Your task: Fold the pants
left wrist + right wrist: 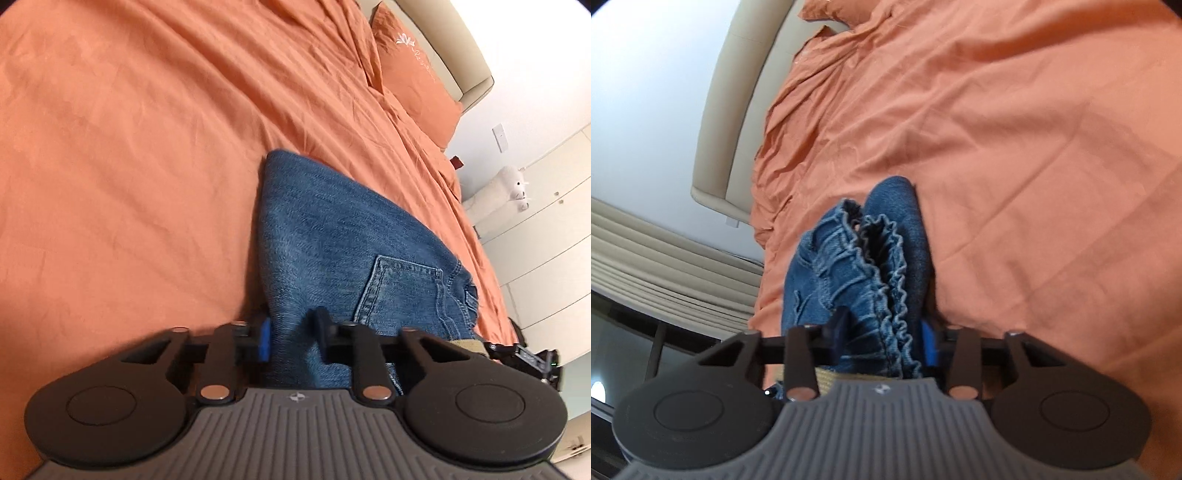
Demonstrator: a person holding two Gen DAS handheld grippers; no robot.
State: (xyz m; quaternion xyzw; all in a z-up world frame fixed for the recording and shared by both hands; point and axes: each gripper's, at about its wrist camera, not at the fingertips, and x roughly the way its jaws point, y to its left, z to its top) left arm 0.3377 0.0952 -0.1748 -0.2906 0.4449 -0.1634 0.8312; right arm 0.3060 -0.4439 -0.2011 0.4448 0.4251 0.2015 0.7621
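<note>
Left gripper (291,334) tilting downward, clamping the blue jeans (332,236) lying on the orange bedsheet (129,147), right gripper (882,332) pinching the ruffled waistband (886,266), jeans stretching away from both grippers.

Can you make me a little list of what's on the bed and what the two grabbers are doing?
surface: orange sheet
clothing: blue jeans, bunched, lying on the sheet
left gripper: shut on jeans fabric
right gripper: shut on the ruffled waistband
also on bed: orange pillow
fold: not finished
</note>
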